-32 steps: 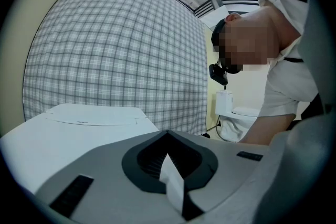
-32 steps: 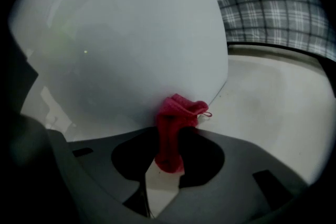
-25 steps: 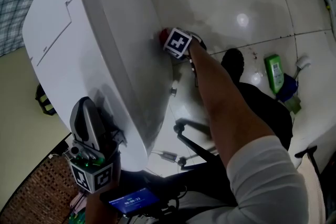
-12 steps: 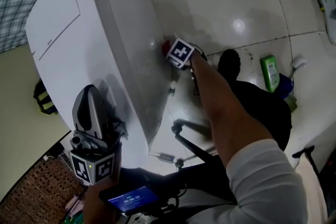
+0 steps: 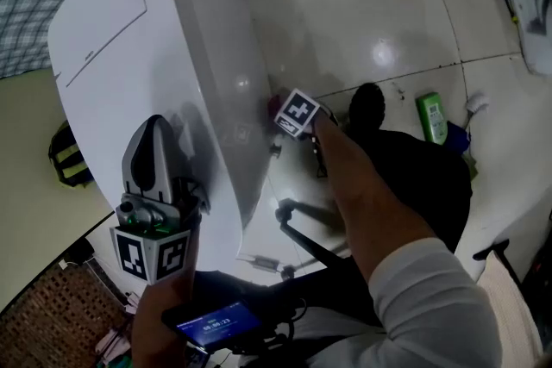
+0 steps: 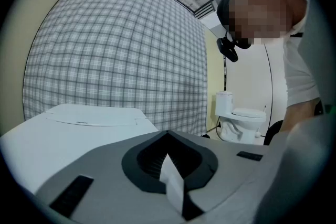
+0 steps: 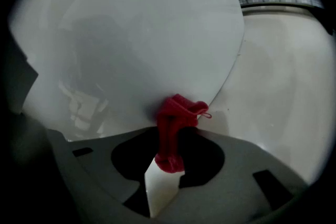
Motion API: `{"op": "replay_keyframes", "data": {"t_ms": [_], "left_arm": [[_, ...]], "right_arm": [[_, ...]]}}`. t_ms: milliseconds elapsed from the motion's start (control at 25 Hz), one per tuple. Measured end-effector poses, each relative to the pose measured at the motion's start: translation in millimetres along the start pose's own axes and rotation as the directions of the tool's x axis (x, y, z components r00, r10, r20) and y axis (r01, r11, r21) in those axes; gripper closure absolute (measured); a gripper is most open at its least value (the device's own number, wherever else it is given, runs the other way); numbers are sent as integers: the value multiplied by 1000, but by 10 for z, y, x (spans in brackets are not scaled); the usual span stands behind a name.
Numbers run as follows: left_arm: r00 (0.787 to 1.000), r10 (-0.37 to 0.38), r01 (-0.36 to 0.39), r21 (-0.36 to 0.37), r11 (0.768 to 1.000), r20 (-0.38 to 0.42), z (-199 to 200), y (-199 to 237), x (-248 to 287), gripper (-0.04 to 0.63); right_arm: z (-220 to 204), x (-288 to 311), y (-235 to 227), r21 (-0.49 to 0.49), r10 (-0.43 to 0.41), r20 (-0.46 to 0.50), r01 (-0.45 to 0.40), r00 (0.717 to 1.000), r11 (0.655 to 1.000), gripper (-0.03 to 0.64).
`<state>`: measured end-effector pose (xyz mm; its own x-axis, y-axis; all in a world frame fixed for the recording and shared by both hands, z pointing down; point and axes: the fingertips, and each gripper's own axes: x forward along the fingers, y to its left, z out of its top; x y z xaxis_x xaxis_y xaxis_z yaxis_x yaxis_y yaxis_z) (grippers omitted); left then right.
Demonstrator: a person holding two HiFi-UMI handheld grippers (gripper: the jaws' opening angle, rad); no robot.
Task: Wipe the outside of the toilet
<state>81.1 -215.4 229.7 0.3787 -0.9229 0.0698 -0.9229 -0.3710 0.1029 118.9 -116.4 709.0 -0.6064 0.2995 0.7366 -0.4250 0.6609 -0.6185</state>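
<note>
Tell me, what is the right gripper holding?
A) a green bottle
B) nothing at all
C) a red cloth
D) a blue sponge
C: the right gripper view shows the right gripper shut on a red cloth, with the bunched end of the cloth against the white side of the toilet.

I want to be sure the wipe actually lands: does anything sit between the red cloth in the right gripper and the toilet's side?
Nothing visible does. The red cloth, clamped in the right gripper, looks pressed straight against the toilet on its white side, with no object between them.
</note>
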Motion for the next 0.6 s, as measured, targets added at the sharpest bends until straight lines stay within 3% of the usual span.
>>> {"op": "replay_keyframes", "data": {"t_ms": [600], "left_arm": [[999,-12,11,18,1000,36,54,10,26,595]], "right_arm": [[-378,117,410,73,-14,57,10,998,997,500]]}}
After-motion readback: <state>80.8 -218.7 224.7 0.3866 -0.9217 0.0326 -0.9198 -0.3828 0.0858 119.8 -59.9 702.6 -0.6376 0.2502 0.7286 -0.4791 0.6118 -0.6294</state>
